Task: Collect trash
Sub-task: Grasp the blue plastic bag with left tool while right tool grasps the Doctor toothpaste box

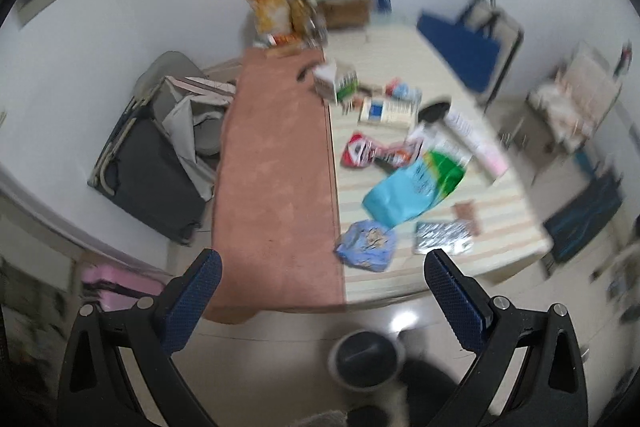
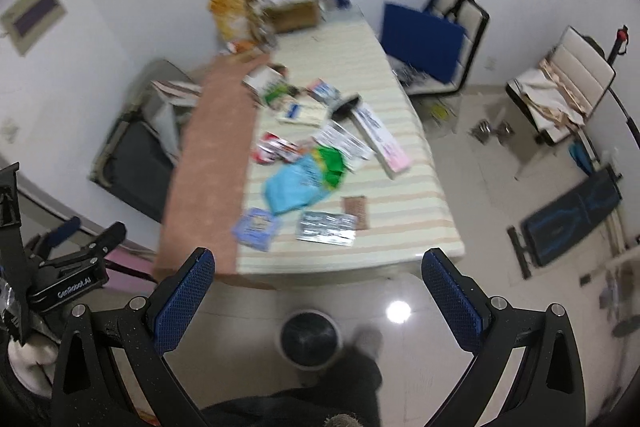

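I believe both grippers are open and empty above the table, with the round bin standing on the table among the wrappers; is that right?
Not quite: the round bin stands on the floor in front of the table, as the right wrist view shows. The left gripper and right gripper are indeed open and empty, and the wrappers lie on the table.

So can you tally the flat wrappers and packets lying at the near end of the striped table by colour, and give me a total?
Light blue bag: 1
Pale blue-violet packet: 1
Silver foil packet: 1
Brown wrapper: 1
Red and white wrapper: 1
Total: 5
The pile farther up the table is too blurred to count.
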Tool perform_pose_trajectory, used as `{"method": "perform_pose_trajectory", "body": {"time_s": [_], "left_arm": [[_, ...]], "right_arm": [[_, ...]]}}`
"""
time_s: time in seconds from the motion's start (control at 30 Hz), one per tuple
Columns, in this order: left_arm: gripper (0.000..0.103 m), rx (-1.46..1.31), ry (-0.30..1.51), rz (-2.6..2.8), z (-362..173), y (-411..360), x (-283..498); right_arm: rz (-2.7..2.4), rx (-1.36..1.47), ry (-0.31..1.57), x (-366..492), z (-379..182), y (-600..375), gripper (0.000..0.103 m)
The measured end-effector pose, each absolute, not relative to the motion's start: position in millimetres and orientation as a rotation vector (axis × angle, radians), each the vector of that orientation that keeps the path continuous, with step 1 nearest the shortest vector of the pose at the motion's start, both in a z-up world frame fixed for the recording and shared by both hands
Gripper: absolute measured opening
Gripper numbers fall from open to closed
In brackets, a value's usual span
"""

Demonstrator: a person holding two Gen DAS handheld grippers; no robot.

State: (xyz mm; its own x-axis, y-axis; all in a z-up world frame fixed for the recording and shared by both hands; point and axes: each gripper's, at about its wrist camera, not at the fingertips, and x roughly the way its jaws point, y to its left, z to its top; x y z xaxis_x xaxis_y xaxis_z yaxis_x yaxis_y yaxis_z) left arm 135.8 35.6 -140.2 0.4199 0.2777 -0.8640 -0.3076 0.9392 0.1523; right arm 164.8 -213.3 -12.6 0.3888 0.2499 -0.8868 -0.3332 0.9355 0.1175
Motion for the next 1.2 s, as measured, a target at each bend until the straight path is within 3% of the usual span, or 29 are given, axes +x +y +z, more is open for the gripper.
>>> {"method": "perform_pose_trajectory", "body": {"time_s": [0.1, 0.3, 0.43, 0.53, 0.6, 0.63, 0.7, 0.77, 0.87, 1.2], "left_arm": [[0.103, -0.061, 1.199, 0.407, -186.1, 51.0, 167.2], [0.103, -0.539, 1.444, 0.504, -295.9, 96.4, 205.0], [0.099, -0.72, 1.502, 0.565, -348.7, 98.7, 221.4], [0.082, -0.826, 1.511, 0.602, -379.0, 100.7, 227.6], [0.062, -0.882, 1.495, 0.618, -391.9, 100.5, 229.3], [0.061, -0.893, 1.484, 0.626, -394.1, 100.4, 229.9], [0.05, -0.876, 1.456, 0.646, -392.6, 99.4, 231.0], [0.038, -0.826, 1.444, 0.641, -388.1, 96.9, 234.3], [0.027, -0.745, 1.461, 0.625, -379.2, 89.5, 239.0], [0.023, -0.531, 1.447, 0.597, -318.0, 53.7, 252.8]], "right_arm": [[0.328, -0.128, 1.179, 220.1, -53.3, -223.1, 0.103], [0.267, -0.189, 1.323, 332.8, -151.9, -227.7, 0.103], [0.257, -0.245, 1.395, 403.1, -215.7, -225.5, 0.103], [0.251, -0.294, 1.425, 445.6, -253.6, -217.4, 0.103], [0.249, -0.322, 1.446, 474.2, -280.4, -208.3, 0.101], [0.251, -0.329, 1.452, 481.5, -287.3, -205.8, 0.098], [0.263, -0.339, 1.466, 502.5, -307.6, -197.0, 0.096], [0.274, -0.335, 1.49, 519.0, -326.8, -186.6, 0.08], [0.29, -0.293, 1.528, 532.0, -342.0, -182.1, 0.058], [0.26, -0.142, 1.559, 503.5, -317.7, -238.5, 0.054]]}}
